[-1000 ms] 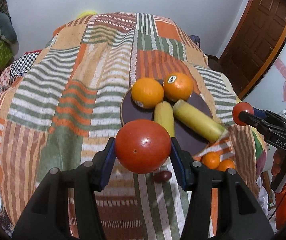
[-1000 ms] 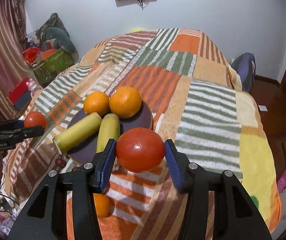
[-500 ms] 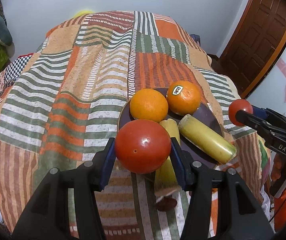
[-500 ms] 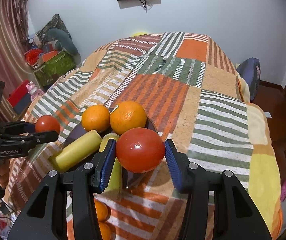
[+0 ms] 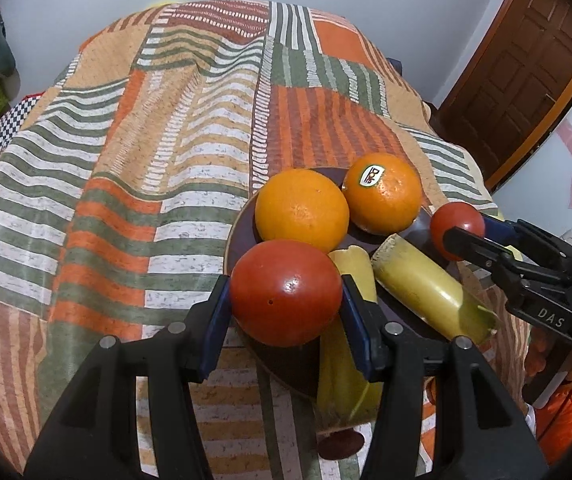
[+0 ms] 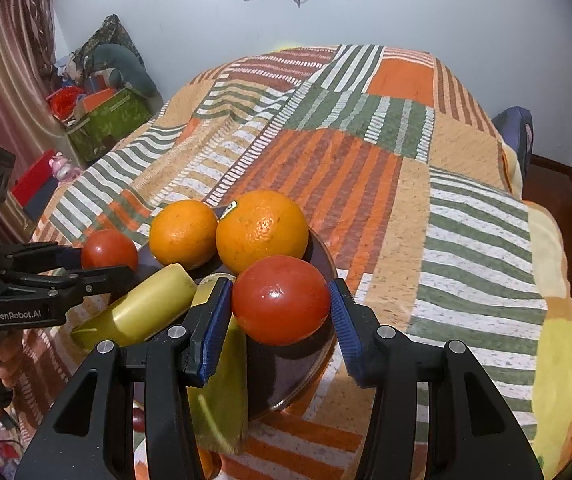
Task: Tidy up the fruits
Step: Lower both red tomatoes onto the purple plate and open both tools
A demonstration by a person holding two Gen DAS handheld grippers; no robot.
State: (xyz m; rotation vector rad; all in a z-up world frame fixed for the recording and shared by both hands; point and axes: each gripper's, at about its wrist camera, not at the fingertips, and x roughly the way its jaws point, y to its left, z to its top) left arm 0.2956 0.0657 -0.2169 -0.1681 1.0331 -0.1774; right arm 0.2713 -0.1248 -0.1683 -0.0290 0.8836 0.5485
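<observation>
Two tomatoes [image 5: 285, 293] gripped; two oranges [image 5: 301, 210], two yellow pieces [image 5: 430, 288] on plate [image 5: 240, 232].

The near part of the dark plate [image 5: 242, 216] is hidden behind the left gripper's tomato [image 5: 285, 298], the lower end of one banana piece [image 5: 344, 384] is covered by the blue pads [image 5: 356, 320], and a small dark fruit [image 5: 340, 444] below it cannot be identified.
</observation>
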